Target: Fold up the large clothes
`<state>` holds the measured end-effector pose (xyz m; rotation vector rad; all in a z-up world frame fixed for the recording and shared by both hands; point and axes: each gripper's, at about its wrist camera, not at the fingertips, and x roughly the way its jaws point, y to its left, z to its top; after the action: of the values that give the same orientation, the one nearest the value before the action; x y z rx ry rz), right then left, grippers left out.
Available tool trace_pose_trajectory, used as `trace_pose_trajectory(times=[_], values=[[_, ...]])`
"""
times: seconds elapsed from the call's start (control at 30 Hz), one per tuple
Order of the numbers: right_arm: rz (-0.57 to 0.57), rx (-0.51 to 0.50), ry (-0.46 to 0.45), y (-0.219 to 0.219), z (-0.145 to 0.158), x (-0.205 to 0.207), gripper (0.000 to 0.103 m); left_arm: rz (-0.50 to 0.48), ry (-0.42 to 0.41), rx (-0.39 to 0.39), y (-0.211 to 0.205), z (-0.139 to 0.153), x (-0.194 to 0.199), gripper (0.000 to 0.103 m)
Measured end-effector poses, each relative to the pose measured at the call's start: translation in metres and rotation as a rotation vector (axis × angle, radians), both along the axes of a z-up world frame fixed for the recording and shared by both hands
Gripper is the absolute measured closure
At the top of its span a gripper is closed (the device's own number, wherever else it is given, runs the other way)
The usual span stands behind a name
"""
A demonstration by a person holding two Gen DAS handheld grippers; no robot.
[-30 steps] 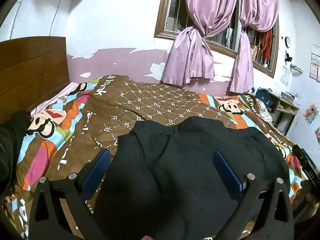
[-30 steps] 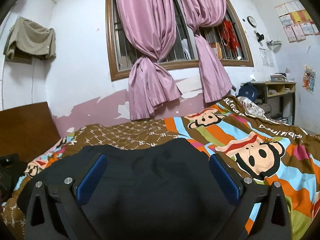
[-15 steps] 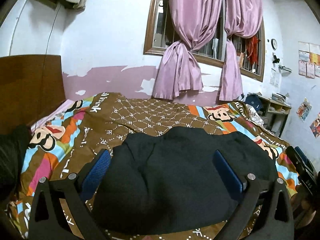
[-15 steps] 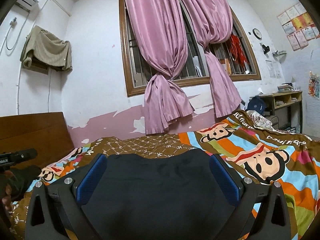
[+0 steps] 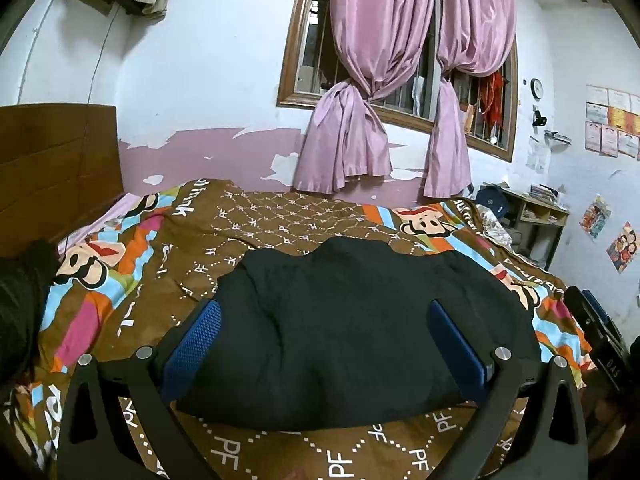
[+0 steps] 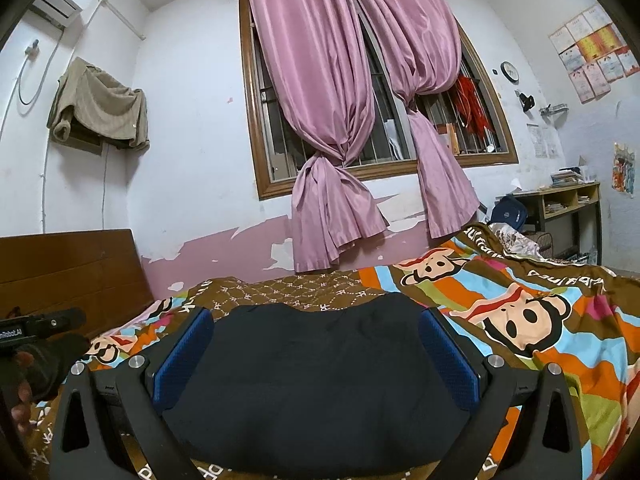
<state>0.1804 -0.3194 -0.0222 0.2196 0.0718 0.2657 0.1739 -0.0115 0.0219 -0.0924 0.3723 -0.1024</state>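
A black garment [image 5: 348, 320] lies folded in a compact block on the cartoon-print bedspread [image 5: 248, 224]. It also shows in the right wrist view [image 6: 316, 364]. My left gripper [image 5: 324, 344] is open and empty, held above the garment's near edge, blue pads wide apart. My right gripper [image 6: 316, 356] is open and empty, held over the near side of the same garment. The left gripper's handle and the gloved hand [image 6: 36, 344] show at the left edge of the right wrist view.
A wooden headboard [image 5: 52, 168] stands at the left with another dark cloth [image 5: 20, 312] near it. A window with pink curtains [image 6: 340, 128] is behind the bed. A shelf desk [image 6: 568, 208] stands at the right. The right gripper's body [image 5: 600, 340] shows at the right edge.
Both grippers have drawn back and risen from the garment. Its near edge and bedspread now show below it. The garment lies still.
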Motion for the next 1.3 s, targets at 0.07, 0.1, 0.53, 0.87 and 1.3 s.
trace_pose_trajectory(times=[0.07, 0.1, 0.53, 0.87, 1.3], values=[[0.001, 0.000, 0.001, 0.000, 0.000, -0.003, 0.000, -0.006, -0.005, 0.007, -0.002, 0.000, -0.004, 0.002], [-0.001, -0.001, 0.000, 0.000, 0.000, -0.003, 0.000, -0.007, -0.006, 0.011, -0.001, -0.001, -0.006, 0.002], [0.045, -0.036, 0.003, 0.013, 0.000, -0.044, 0.000, -0.027, 0.010, 0.044, -0.001, -0.014, -0.042, 0.002], [0.080, -0.080, 0.034, 0.027, -0.003, -0.065, 0.000, -0.052, 0.046, 0.052, -0.004, -0.025, -0.064, 0.002], [0.101, -0.107, 0.055, 0.035, -0.006, -0.084, 0.000, -0.059, 0.051, 0.082, -0.004, -0.032, -0.089, 0.002]])
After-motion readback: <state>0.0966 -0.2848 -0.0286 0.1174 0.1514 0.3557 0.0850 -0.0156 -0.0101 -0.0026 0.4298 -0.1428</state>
